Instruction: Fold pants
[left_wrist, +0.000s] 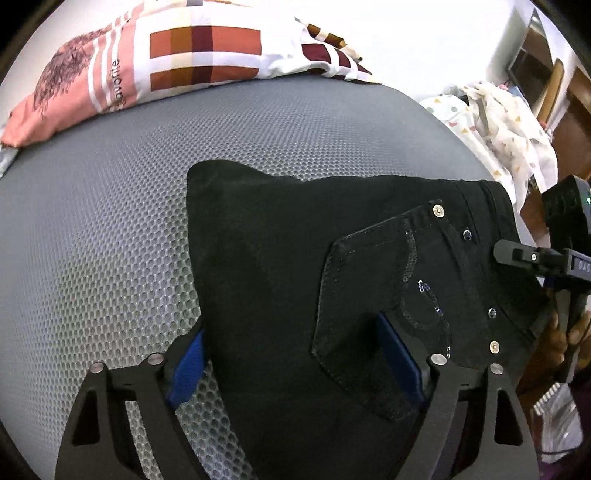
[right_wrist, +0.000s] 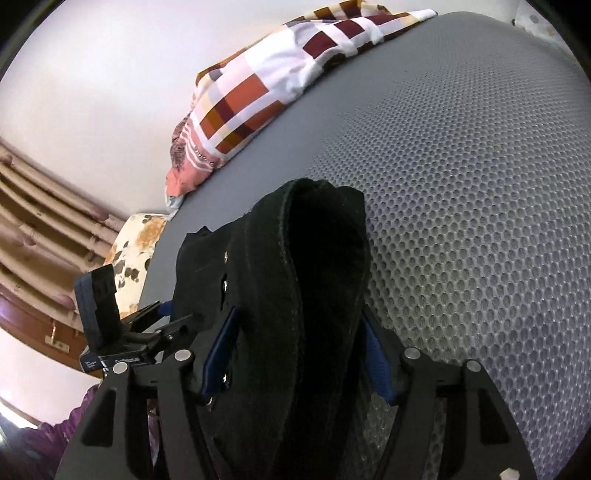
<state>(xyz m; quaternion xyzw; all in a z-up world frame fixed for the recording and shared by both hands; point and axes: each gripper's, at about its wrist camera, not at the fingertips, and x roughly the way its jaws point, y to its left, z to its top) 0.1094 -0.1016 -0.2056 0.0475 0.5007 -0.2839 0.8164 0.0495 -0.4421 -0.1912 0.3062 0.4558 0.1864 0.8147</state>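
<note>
Showing the folded black pants (left_wrist: 280, 280) lying on the grey mesh-textured bed (left_wrist: 110, 221), as seen along both of my claws. Left wrist view: my left claw (left_wrist: 291, 360) stands open and straddles the near edge of the pants; its left blue pad (left_wrist: 186, 373) sits over bare mesh just beside the cloth, its right blue pad (left_wrist: 400, 360) lies over the back pocket (left_wrist: 399, 314), and neither pad presses the fabric. The pocket faces up, with sequin stitching and metal rivets (left_wrist: 438, 211) at its corners. At the right edge of this view my right claw (left_wrist: 517, 254) reaches the waistband side of the pants, with my hand (left_wrist: 569, 336) behind it.

Right wrist view: my right claw (right_wrist: 297, 354) is open, its two blue pads (right_wrist: 218, 354) spread to either side of a raised fold of the pants (right_wrist: 295, 266); the cloth lies between them. Whether the pads touch the cloth I cannot tell, since the fabric hides their inner faces. My left claw (right_wrist: 162, 321) appears at the left, beside the same garment.

Background: a checked red, brown and white cloth (left_wrist: 207, 55) and a pink striped pillow (left_wrist: 74, 92) lie at the far edge of the bed; a pale patterned cloth (left_wrist: 498, 125) is heaped beyond the bed's right side.
</note>
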